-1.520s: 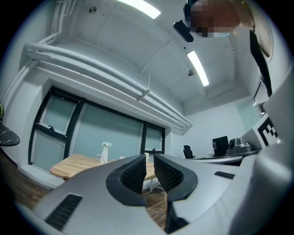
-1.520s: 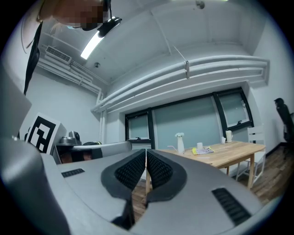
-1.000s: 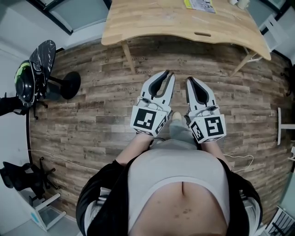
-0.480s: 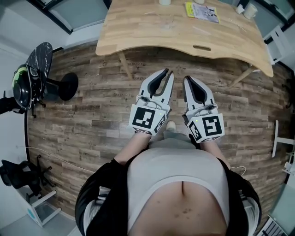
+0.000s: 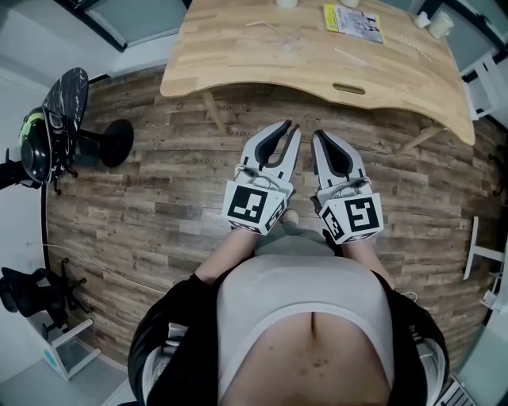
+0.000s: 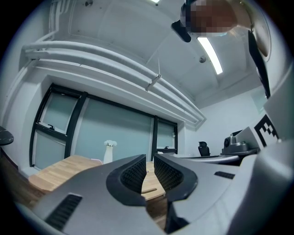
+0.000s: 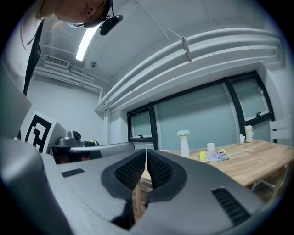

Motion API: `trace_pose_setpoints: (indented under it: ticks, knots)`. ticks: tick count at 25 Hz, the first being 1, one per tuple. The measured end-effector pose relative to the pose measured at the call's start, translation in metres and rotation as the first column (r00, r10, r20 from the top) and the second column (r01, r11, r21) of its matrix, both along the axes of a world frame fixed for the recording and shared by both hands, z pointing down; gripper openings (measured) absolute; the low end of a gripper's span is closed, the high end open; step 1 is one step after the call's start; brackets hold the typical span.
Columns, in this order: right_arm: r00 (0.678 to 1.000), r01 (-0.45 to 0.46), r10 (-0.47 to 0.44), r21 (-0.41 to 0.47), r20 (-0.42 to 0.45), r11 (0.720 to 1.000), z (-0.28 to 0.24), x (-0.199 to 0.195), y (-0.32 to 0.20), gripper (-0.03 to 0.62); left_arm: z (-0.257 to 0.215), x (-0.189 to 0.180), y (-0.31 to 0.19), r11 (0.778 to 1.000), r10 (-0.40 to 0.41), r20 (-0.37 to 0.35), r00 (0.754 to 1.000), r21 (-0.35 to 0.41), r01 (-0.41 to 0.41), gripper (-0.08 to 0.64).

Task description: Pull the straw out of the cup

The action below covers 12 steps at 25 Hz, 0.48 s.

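The wooden table (image 5: 262, 59) stands ahead of me across the plank floor. On its far right corner is a white cup (image 5: 439, 24), seen as a tall cup (image 7: 248, 133) in the right gripper view; I cannot make out a straw in it. Another small cup (image 7: 211, 147) stands near a white vase (image 7: 183, 143). My left gripper (image 5: 286, 125) and right gripper (image 5: 317, 135) are held side by side at waist height, pointing level at the table and well short of it. Each has its jaws together with only a slit between the pads and nothing in them (image 6: 149, 158) (image 7: 146, 152).
A yellow booklet (image 5: 352, 20) lies on the table's far side. The table's legs (image 5: 208, 103) slant down at its near edge. At the left are a black stool (image 5: 71, 99) and a helmet (image 5: 32, 143). A black chair base (image 5: 32, 293) is at the lower left, a white stand (image 5: 476, 250) at the right.
The table has come nearer and more of its top shows, as the person walks toward it. Both grippers keep the same pose side by side.
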State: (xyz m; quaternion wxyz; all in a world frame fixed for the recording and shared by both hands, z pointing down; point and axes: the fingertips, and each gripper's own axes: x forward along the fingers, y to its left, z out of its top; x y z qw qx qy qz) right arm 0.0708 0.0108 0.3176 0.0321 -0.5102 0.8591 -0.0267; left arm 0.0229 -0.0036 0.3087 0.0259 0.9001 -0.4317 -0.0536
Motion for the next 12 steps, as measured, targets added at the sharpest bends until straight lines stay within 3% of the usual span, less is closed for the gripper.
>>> trace_pose_setpoints:
  ticks: [12]
  knots:
    - [1.0, 0.013, -0.012, 0.021, -0.003, 1.0, -0.011, -0.007, -0.016, 0.031, -0.011, 0.003, -0.019, 1.0, 0.025, -0.01, 1.0, 0.016, -0.025, 0.055]
